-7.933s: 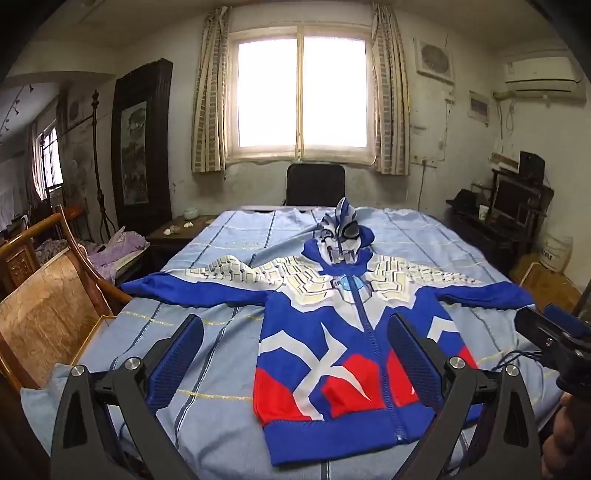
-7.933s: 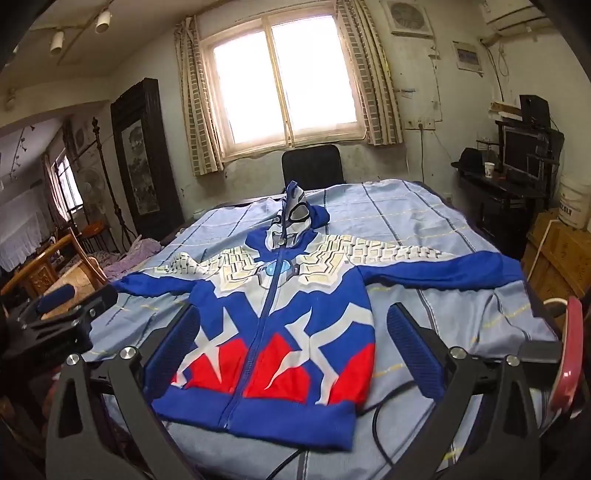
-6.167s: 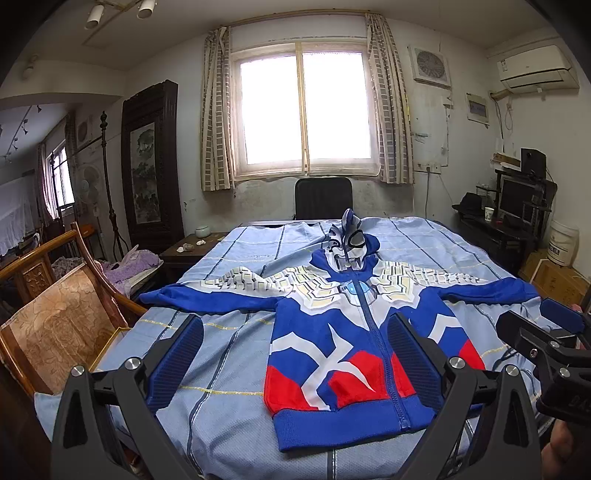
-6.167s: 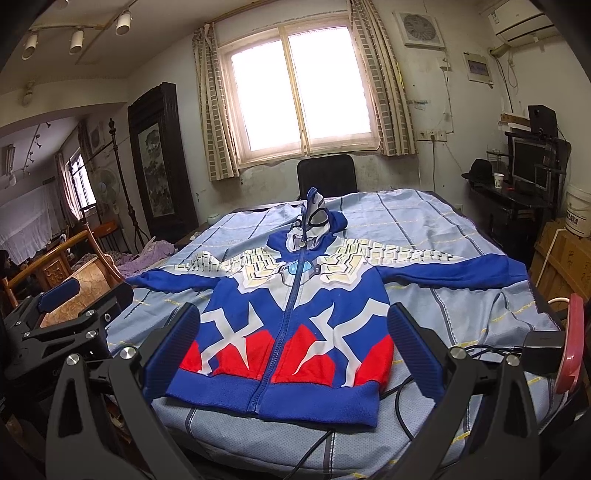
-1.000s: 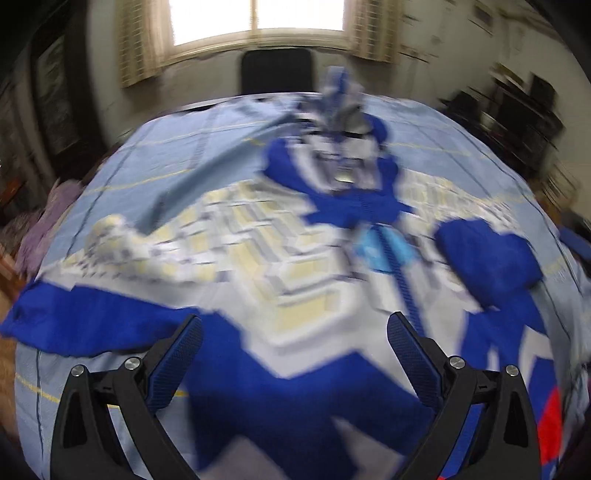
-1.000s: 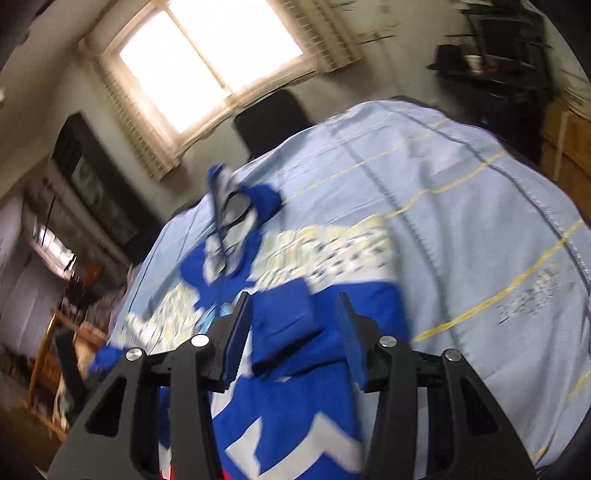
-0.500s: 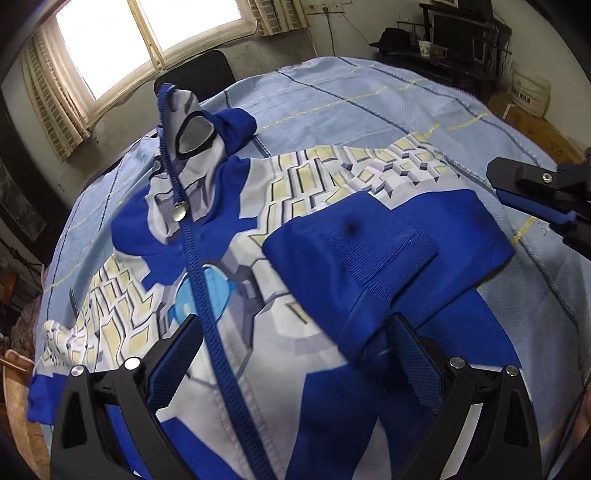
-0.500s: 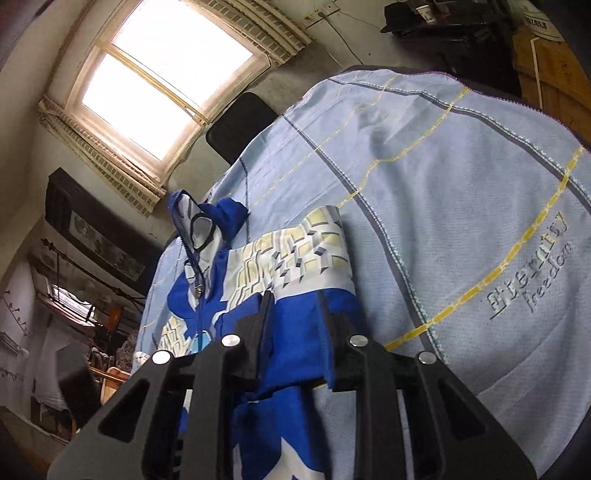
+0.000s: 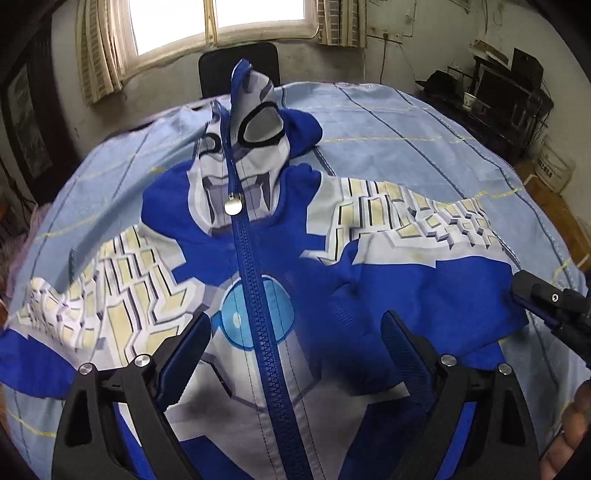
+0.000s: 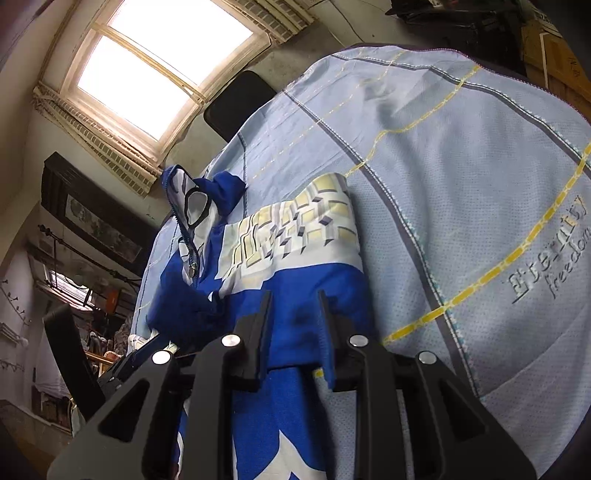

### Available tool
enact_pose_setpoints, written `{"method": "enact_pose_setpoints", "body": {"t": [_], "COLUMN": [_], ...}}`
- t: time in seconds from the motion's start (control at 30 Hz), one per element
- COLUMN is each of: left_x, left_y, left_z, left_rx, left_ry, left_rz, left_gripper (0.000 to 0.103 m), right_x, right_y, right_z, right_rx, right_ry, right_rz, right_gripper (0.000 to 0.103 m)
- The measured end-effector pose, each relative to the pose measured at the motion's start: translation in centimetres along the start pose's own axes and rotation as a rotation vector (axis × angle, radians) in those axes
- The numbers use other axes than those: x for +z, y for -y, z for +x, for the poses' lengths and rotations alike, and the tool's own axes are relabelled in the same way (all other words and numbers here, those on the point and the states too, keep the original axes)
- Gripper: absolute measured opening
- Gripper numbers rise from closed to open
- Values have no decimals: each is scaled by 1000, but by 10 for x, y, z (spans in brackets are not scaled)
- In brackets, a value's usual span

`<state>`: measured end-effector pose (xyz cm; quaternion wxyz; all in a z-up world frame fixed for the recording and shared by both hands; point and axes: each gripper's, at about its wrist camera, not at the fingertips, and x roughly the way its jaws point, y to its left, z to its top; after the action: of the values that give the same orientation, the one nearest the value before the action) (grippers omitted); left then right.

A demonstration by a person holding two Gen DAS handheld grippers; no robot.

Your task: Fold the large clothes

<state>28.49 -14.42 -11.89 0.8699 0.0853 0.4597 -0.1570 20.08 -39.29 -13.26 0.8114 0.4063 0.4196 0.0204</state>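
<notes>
One sleeve (image 10: 295, 295) between right tool (image 10: 293, 332) fingers

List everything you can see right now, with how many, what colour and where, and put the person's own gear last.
hoodie: one, blue, white and pale yellow, spread on the bedsheet, zipped, right sleeve folded over the chest
bedsheet: one, light blue with yellow and grey lines, under the hoodie
chair: one, black, beyond the far edge of the bedsheet
window: one, bright, on the far wall
curtains: two, beige, either side of the window
left gripper: one, black with blue pads, open above the hoodie's chest
right gripper: one, black, narrowed around the blue sleeve fold
</notes>
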Motion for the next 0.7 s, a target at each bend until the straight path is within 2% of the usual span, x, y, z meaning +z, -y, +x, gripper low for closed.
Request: {"method": "enact_pose_setpoints", "body": {"t": [0.1,0.2,0.37,0.53,0.6,0.7], "left_x": [0,1,-3,-5,-4,-2], "left_y": [-1,-8,-24,-21,-20,-18], "left_z": [8,13,10,6,2,-3], "left_rx": [-55,-92,-164,-163,-169,-180], "left_ry": [-28,-38,-40,-12,6,25], "left_rz": [-23,-49,-122,-109,-100,-90], "left_gripper": [92,78,65,54,44,36], "right_x": [-3,-2,0,-1,-1,0], "right_y": [-2,1,4,2,3,4], "right_z": [3,3,0,0,-1,-1], "right_rx": [-13,-22,-1,-6,-6,-5], "right_ry": [-8,-4,-1,-6,-3,3], "right_rz": [-14,-2,17,0,5,14], "right_gripper": [23,23,23,23,23,23]}}
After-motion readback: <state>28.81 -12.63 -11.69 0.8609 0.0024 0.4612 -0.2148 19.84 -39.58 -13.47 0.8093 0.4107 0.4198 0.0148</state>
